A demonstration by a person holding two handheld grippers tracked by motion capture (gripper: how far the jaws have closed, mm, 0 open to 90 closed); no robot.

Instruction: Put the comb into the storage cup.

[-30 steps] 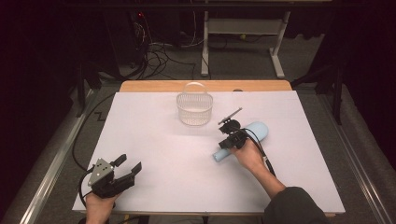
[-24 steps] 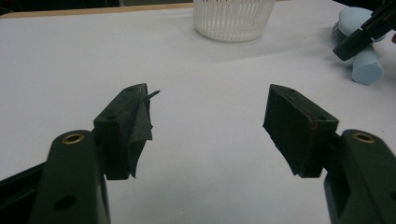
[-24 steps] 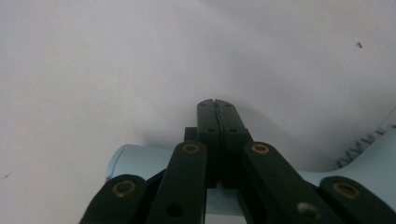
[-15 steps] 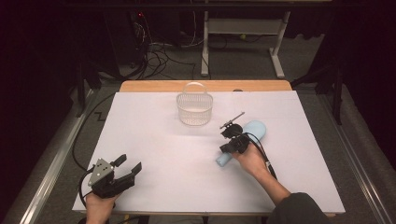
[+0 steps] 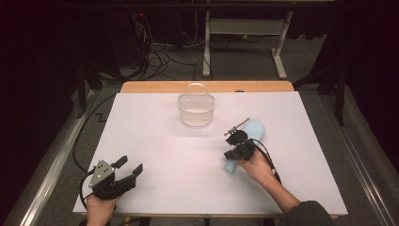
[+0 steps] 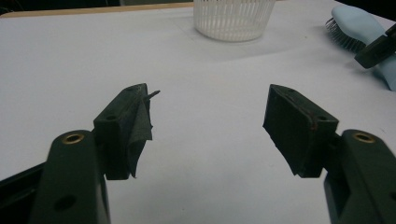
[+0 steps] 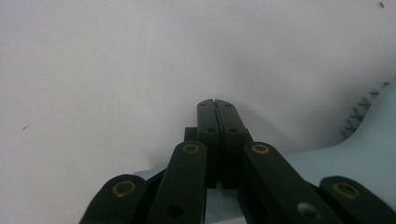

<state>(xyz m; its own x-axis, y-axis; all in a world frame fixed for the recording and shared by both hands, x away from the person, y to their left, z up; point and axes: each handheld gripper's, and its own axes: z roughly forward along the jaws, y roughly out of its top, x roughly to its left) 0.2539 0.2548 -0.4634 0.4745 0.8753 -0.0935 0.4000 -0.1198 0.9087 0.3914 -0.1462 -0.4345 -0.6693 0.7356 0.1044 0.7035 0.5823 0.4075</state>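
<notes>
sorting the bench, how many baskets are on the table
1: a white slatted basket stands at the far middle of the table, left of the pale blue brush, apart from it. Nothing on the table could hide another.

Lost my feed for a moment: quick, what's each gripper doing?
Left gripper: open, holding nothing.
Right gripper: shut, nothing between the jaws, over the light blue hairbrush.

Both grippers black. Left gripper (image 5: pixel 131 173): grey three-cornered plate (image 5: pixel 102 171) on top with small dark holes, black cable (image 5: pixel 83 187) trailing. Jaws: flat black pads (image 6: pixel 299 126), left pad's (image 6: pixel 138 127) covering peeling loose; brass-ringed holes (image 6: pixel 74 138) on arms. Right gripper (image 7: pixel 216 103): same brass rings, black cable. Dark grey sleeve (image 5: pixel 310 214) on right arm.
</notes>
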